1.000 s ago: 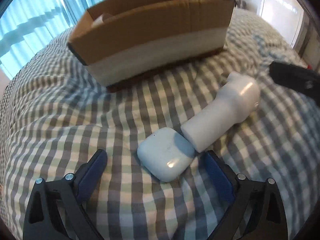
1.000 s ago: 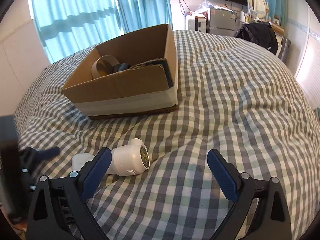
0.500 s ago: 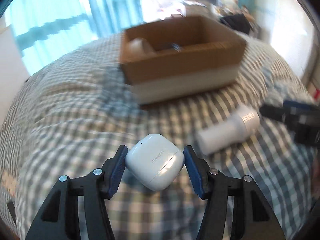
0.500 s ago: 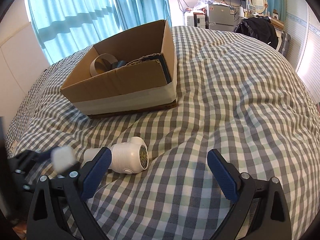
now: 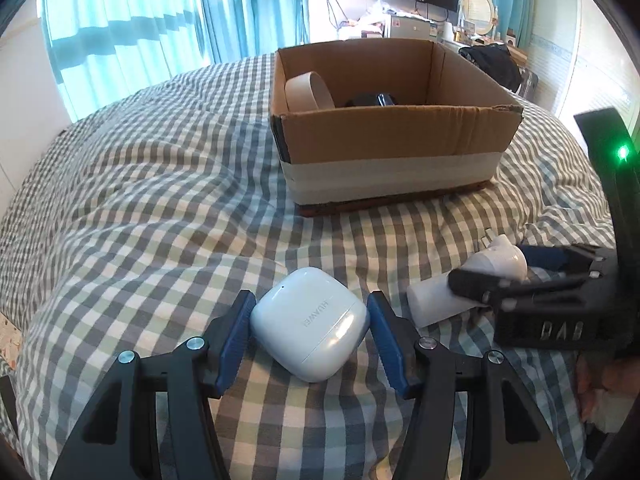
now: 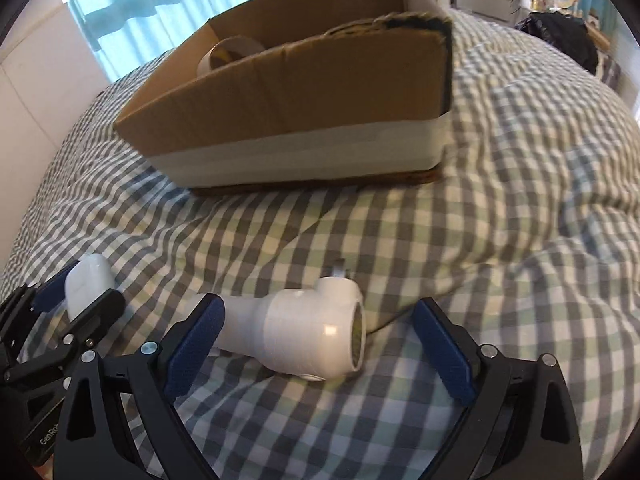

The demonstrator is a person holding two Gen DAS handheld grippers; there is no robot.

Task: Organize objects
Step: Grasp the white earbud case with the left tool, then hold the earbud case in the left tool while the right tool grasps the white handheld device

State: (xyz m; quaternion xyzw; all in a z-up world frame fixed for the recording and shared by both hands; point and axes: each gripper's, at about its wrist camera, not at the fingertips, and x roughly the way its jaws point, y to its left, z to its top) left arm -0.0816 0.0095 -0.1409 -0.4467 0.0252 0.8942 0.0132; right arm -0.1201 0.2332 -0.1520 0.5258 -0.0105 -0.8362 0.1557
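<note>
My left gripper [image 5: 310, 338] is shut on a white earbud case [image 5: 309, 329] and holds it above the checked bedspread; the case also shows in the right wrist view [image 6: 88, 282]. My right gripper [image 6: 318, 350] is open, its blue pads on either side of a white handheld device [image 6: 304, 338] lying on the bed. That device also shows in the left wrist view [image 5: 468, 284], partly hidden by the right gripper [image 5: 516, 276]. An open cardboard box [image 5: 394, 138] stands beyond, also in the right wrist view [image 6: 304, 96].
The box holds a beige tape roll [image 5: 308, 92] and a dark object [image 5: 372, 101]. The checked bedspread [image 5: 140, 200] is rumpled. Curtains [image 5: 140, 12] and furniture stand behind the bed.
My left gripper closed on the earbud case and lifted it off the bed. My right gripper moved forward and down until its open pads flank the white device.
</note>
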